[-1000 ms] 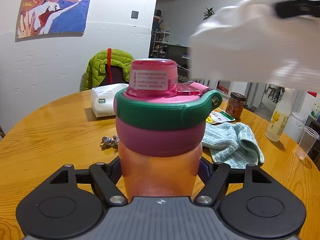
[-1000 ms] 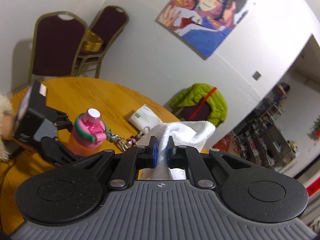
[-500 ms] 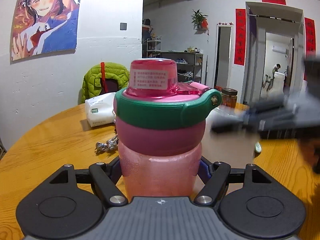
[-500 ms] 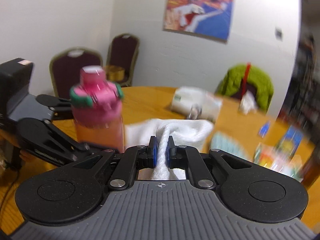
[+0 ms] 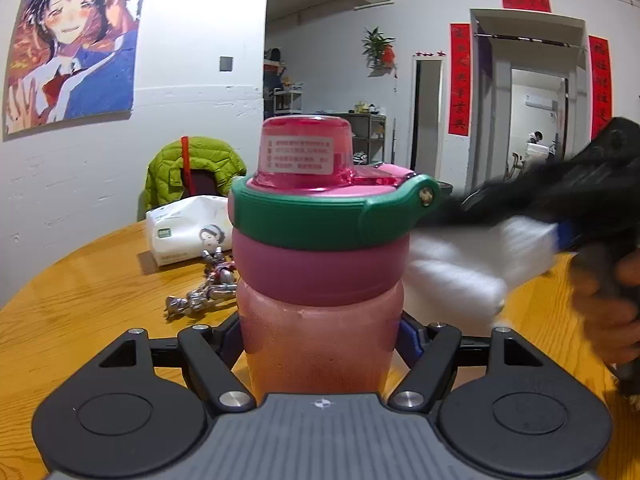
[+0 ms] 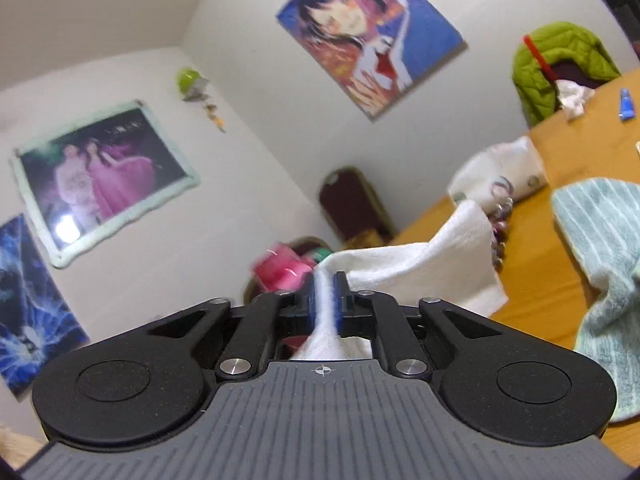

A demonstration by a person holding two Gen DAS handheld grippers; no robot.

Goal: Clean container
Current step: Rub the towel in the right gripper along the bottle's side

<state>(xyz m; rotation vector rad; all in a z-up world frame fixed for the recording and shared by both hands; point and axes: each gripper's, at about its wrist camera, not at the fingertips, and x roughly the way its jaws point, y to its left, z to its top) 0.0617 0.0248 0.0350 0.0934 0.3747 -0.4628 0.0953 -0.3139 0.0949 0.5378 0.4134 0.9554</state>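
1. Pink translucent bottle [image 5: 320, 320] with green collar and pink cap, upright, clamped at its lower body between the jaws of the left gripper [image 5: 320, 336], above the near edge of the round wooden table [image 5: 80, 300].
2. White cloth [image 6: 420, 264] pinched tight between the blue pads of the right gripper [image 6: 325, 300], its free end draped toward the table.
3. Seen from the left wrist: same cloth [image 5: 472, 264] blurred, right beside the bottle's collar; contact not certain.
4. Tissue pack [image 5: 188, 228] near the far edge, metal keychain [image 5: 204, 292] just in front of it.
5. Pale blue towel [image 6: 600, 260] lying further along the table, apart from the cloth.
6. Green jacket [image 5: 192, 172] over a chair beyond the far edge.
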